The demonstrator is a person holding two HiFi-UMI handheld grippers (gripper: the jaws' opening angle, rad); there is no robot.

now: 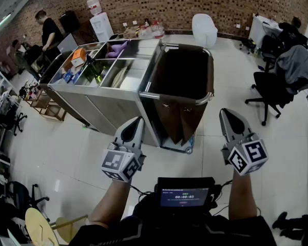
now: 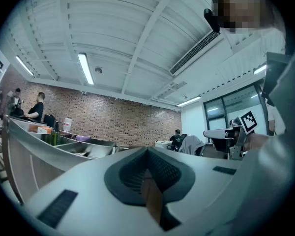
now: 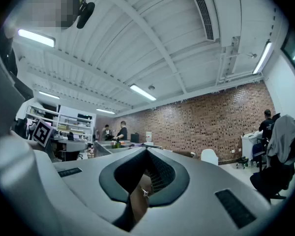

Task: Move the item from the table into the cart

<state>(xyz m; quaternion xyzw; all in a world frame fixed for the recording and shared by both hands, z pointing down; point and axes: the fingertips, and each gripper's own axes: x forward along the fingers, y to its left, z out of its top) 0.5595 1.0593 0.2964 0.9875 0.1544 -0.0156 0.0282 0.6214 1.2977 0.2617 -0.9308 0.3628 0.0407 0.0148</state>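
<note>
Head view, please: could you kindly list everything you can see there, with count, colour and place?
Cart: one, steel, centre floor.
Bag: one, brown, on cart's right end.
Bottle: one, green, in a cart compartment.
Box: one, orange, in cart's far compartment.
Water dispenser: one, white, by brick wall.
Office chair: one, black, right.
Stool: one, pale wood, bottom left.
Bystanders: three, dark clothes, two back left, one back right.
Screen: one, black, at person's chest.
Left gripper: one, grey, shut, before cart.
Right gripper: one, grey, shut, right of bag.

Left gripper point(image 1: 135, 121) and right gripper point(image 1: 226, 113) point level, jaws together.
</note>
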